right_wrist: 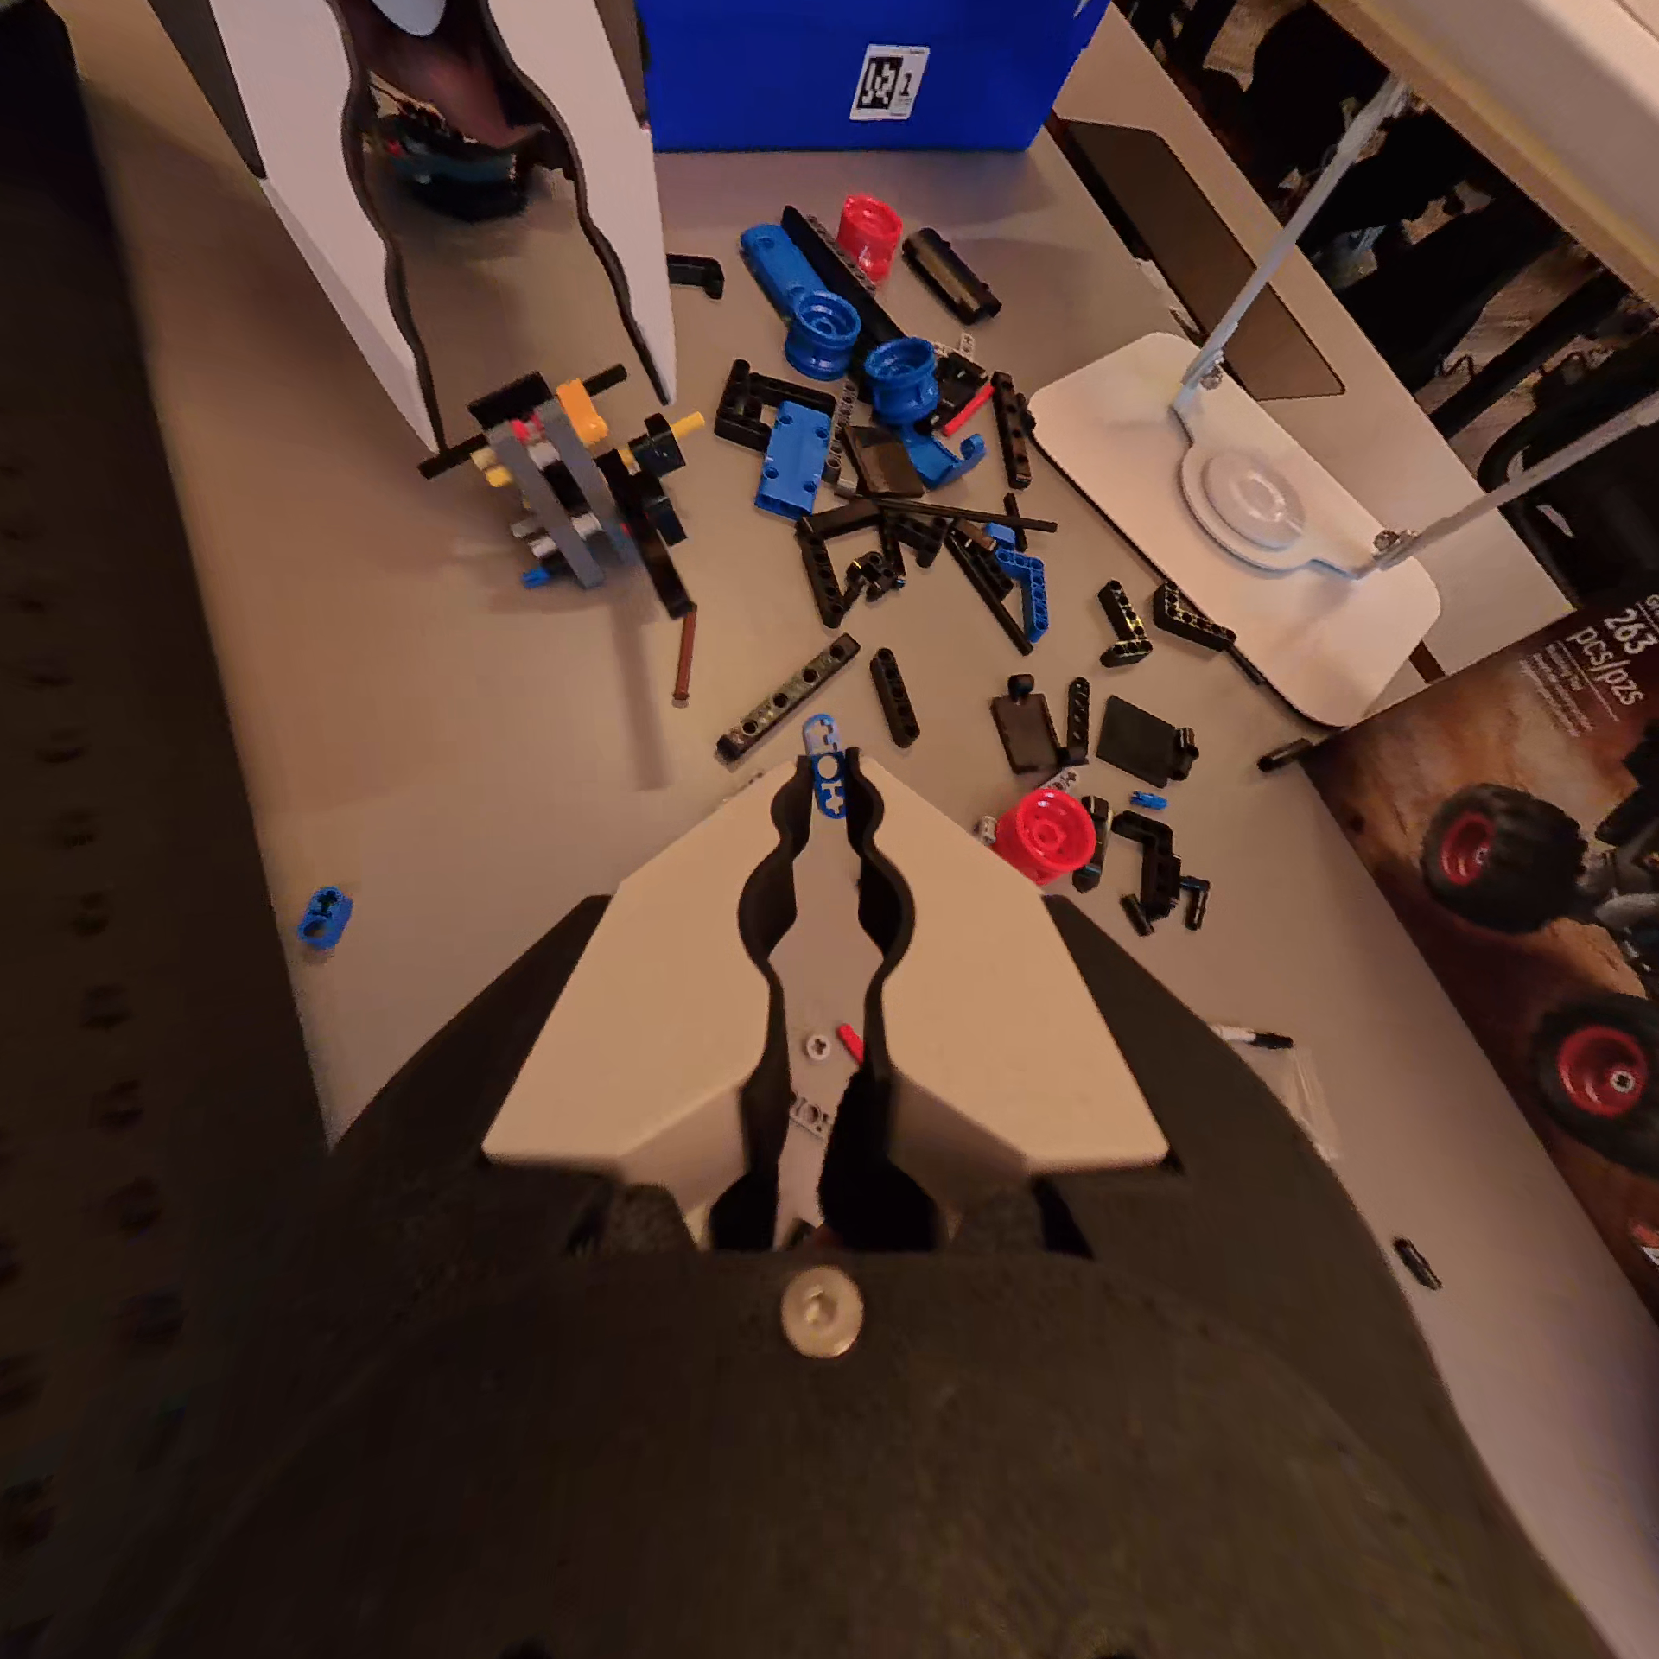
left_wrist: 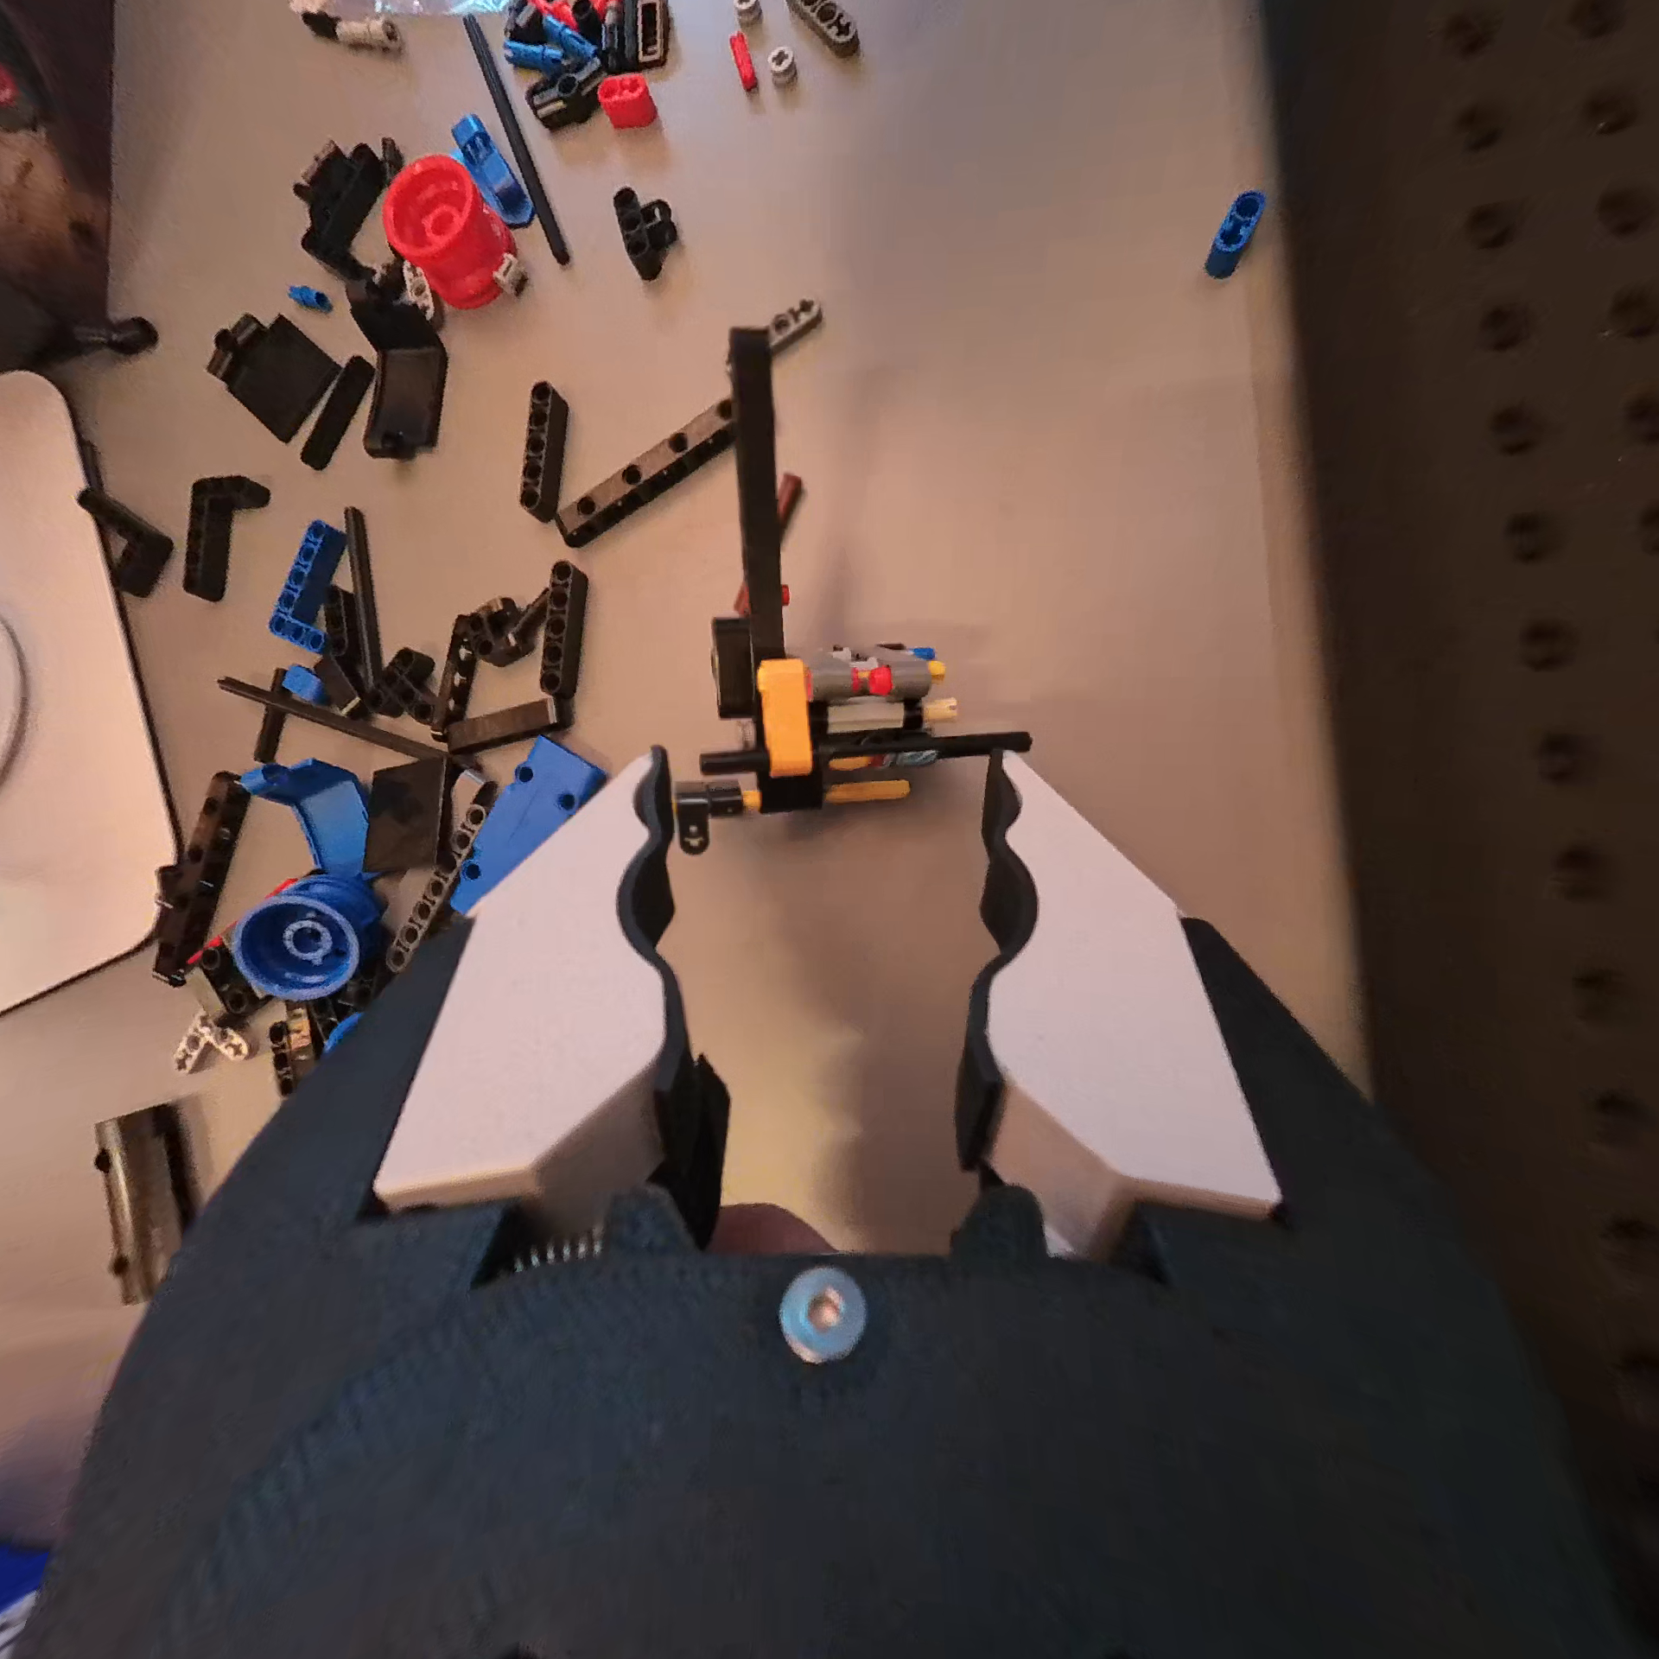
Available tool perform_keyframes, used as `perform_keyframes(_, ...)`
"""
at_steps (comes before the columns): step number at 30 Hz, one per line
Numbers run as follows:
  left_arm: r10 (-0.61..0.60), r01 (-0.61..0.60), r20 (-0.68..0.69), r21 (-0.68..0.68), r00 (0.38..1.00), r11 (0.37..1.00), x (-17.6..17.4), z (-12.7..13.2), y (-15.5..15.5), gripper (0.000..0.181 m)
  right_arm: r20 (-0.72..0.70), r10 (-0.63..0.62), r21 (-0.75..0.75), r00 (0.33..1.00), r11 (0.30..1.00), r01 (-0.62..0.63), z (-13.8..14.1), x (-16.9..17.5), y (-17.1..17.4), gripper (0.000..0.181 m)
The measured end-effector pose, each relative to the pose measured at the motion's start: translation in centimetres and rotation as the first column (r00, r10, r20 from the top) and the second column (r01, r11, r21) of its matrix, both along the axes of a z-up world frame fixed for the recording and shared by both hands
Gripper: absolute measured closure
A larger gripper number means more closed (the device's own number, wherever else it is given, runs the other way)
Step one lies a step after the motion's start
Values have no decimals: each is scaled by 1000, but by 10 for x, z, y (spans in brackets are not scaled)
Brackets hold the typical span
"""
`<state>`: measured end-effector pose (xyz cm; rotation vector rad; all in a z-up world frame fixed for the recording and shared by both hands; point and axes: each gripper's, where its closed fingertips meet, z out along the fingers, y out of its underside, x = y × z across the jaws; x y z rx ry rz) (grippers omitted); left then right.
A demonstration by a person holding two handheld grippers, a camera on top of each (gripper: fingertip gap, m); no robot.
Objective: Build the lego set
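The part-built lego model [left_wrist: 808,709], black, yellow and grey with a long black beam, stands on the grey table just ahead of my left gripper [left_wrist: 826,772]. That gripper is open and empty, its tips on either side of the model's near end. In the right wrist view the model [right_wrist: 574,485] stands at upper left with the left gripper [right_wrist: 548,404] over it. My right gripper [right_wrist: 828,772] is shut on a small blue liftarm [right_wrist: 826,763] that sticks out past its tips, held above the table.
Loose black, blue and red pieces [right_wrist: 898,467] lie scattered right of the model, with a red wheel [right_wrist: 1046,835] near my right gripper. A white lamp base [right_wrist: 1257,539], the set's box [right_wrist: 1526,862], a blue bin [right_wrist: 853,81] and a lone blue piece [right_wrist: 323,916] border the area. The left gripper's tips are roughly 15 cm from the right gripper's. The right tips stand about 11 cm off the red wheel [right_wrist: 1046,835]. It is also in sight in the left wrist view [left_wrist: 443,203].
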<state>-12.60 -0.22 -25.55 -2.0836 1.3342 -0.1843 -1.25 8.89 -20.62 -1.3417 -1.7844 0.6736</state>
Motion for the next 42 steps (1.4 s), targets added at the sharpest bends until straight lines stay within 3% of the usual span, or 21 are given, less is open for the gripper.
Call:
perform_keyframes(8,9,-10,34,29,999,1000,6,1,9,135,-58,67,18,996,998,-66,2,-13,-23,178)
perform_keyframes(12,34,-36,104,15,994,999,6,3,15,147,-84,121,111,989,988,-111,-2,-23,-37,178)
perform_keyframes(26,194,-147,361,-154,912,977,11,10,34,148,-51,323,489,945,833,-259,-25,-55,-71,178)
perform_keyframes(33,230,-145,448,-216,864,965,14,11,38,147,-45,346,572,937,778,-259,-30,-64,-68,177)
perform_keyframes(42,290,-161,517,-279,805,947,13,14,44,147,-66,332,611,941,759,-225,-28,-71,-57,178)
